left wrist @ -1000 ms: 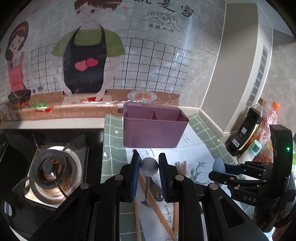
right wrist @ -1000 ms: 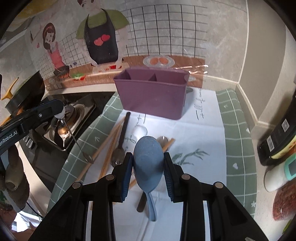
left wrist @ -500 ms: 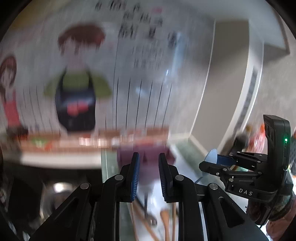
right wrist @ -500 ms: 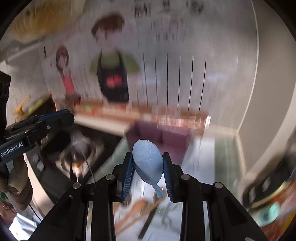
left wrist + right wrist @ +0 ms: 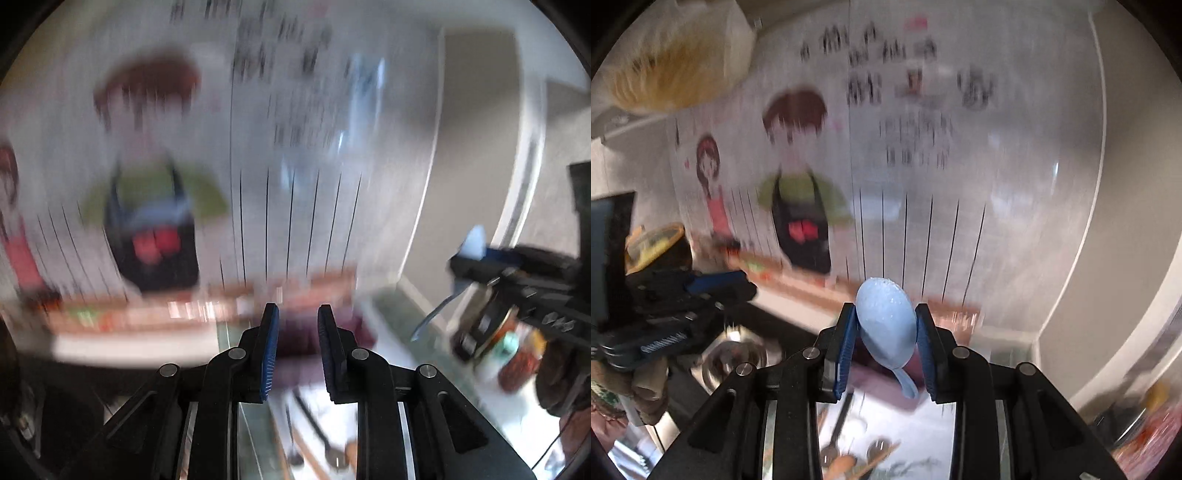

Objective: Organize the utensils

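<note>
My right gripper [image 5: 886, 314] is shut on the bowl of a light blue plastic spoon [image 5: 884, 325], whose handle hangs down between the fingers. The left wrist view shows the same blue spoon [image 5: 474, 242] in that gripper [image 5: 476, 258] at the right edge. My left gripper [image 5: 295, 314] keeps a narrow gap. A thin metal spoon handle [image 5: 291, 428] hangs below that gap, while the bowl is lost in blur. A purple utensil caddy [image 5: 295, 343] sits low behind the fingertips, smeared by motion. Both grippers are raised above the counter.
Chopsticks and spoons [image 5: 842, 454] lie on the white and green cloth below. A gas burner [image 5: 735, 354] is at the left, and my left gripper [image 5: 713, 280] hovers over it. Bottles and jars [image 5: 517, 354] stand at the right. The cartoon wall panel fills the background.
Both grippers have risen from just above the cloth. The caddy and loose utensils have dropped low in both views. The blue spoon stays in the right gripper.
</note>
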### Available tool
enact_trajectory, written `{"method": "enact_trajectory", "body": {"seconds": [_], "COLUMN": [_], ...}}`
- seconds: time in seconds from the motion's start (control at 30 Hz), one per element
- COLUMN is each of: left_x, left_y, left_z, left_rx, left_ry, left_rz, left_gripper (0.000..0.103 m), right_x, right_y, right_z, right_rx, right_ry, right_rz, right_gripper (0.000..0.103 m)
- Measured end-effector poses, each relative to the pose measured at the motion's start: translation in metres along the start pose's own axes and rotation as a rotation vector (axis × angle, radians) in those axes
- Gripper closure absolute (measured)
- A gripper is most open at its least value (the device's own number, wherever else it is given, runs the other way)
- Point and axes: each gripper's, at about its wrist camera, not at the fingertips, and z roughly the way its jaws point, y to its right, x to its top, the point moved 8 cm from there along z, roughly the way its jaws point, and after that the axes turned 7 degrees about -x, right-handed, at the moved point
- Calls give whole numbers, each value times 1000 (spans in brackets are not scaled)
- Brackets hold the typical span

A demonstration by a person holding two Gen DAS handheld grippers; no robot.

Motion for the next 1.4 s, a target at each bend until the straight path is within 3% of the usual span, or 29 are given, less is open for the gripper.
{"method": "enact_trajectory", "body": {"seconds": [0.07, 0.2, 0.3, 0.67, 0.73, 0.8, 0.93, 1.07, 1.3, 1.4], "left_x": [-38, -91, -124, -158, -161, -163, -164, -160, -139, -135], "left_y": [-5, -11, -14, -44, -47, -49, -43, -33, -14, -13], "left_z": [36, 86, 120, 205, 212, 215, 211, 178, 97, 69], "left_rx": [-37, -65, -55, 35, 40, 47, 48, 24, -39, -38], "left_ry": [-111, -242, -309, -442, -446, -445, -419, -348, -193, -148], "left_rz": [-39, -60, -61, -124, -156, -175, -167, -175, -194, -194], "left_gripper": [79, 59, 59, 64, 68, 78, 81, 81, 81, 81], "right_x": [-18, -55, -79, -125, -130, -134, -138, -145, -208, -220], "right_y": [-1, -4, -5, 5, 5, 4, 3, 5, -11, -16], "right_z": [10, 22, 30, 47, 47, 46, 44, 38, 56, 75], "right_rx": [15, 52, 63, 43, 36, 37, 33, 46, 65, 74], "right_ry": [-36, -100, -145, -235, -240, -246, -249, -249, -387, -434], "right_rz": [16, 52, 68, 117, 114, 118, 113, 92, -42, -25], "right_gripper": [74, 74, 74, 74, 74, 74, 74, 73, 72, 72]}}
